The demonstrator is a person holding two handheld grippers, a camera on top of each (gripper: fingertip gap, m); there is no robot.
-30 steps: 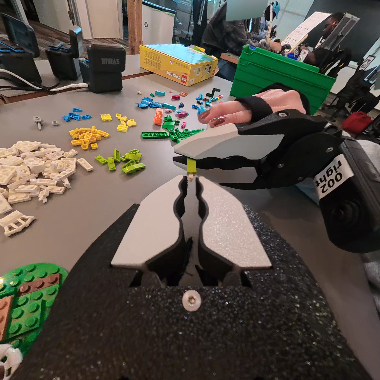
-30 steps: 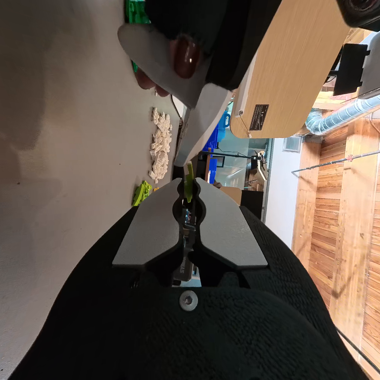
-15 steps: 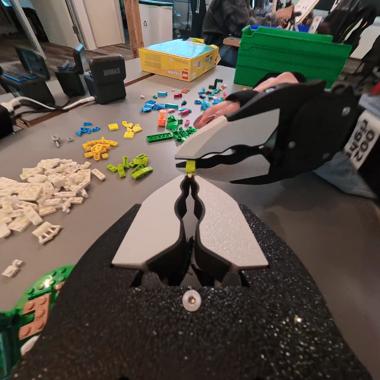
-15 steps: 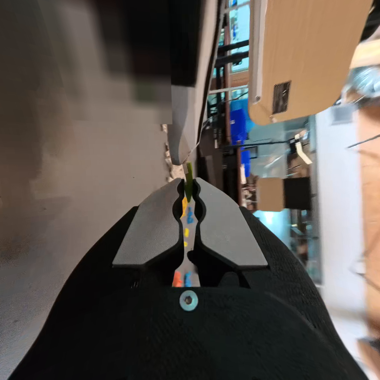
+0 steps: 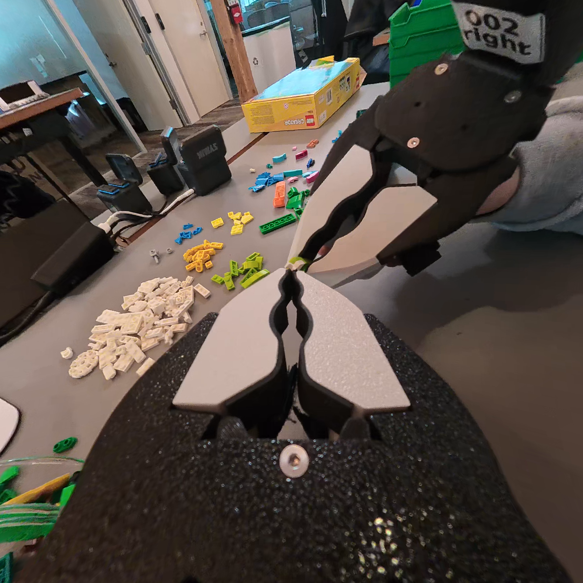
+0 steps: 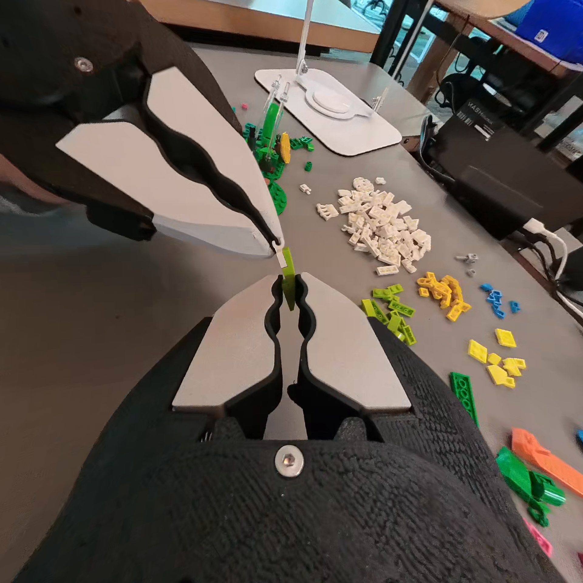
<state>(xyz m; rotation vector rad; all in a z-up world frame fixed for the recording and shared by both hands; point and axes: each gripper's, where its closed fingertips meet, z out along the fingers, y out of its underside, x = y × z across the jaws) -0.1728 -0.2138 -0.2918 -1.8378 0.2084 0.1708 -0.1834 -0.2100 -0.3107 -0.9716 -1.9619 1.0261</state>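
**Left wrist view**
- Left tongs (image 5: 289, 275): pinched fully together; tips nipping a small white piece (image 5: 292, 268).
- Right tongs (image 5: 303, 262): coming in from upper right, tip to tip with the left pair; jaws narrowly apart, clamped on a lime green piece (image 5: 298, 260).
- Contact: white piece pressed against the lime one, both off the table (image 5: 473, 347).
- Left of tips: lime pile (image 5: 243, 273) nearest, orange-yellow pile (image 5: 202, 252) past it, white pile (image 5: 148, 312) nearer and further left.
- Ahead: mixed blue, pink and green bits, then yellow box (image 5: 303, 101) and green crate (image 5: 419, 41).
- Room: bare tabletop below and to the right of the tips; black chargers (image 5: 205, 164) far left along the table's edge.

**Right wrist view**
- Right tongs (image 6: 289, 279): pads squeezing the lime piece (image 6: 288, 293) on both flat faces, upright, top half sticking out past the tips.
- Left tongs (image 6: 277, 243): entering from upper left, closed on the top end of the white piece (image 6: 280, 255).
- White piece: lying flat on the left face of the lime piece, near its upper end.
- Right of tips: white pile (image 6: 381, 220), lime pile (image 6: 391, 312), yellow plates (image 6: 498, 359).
- Ahead: green build (image 6: 271, 148) and white stand base (image 6: 328, 107), well apart from the tips.
- Room: left of the tips open grey table; right side crowded with piles.
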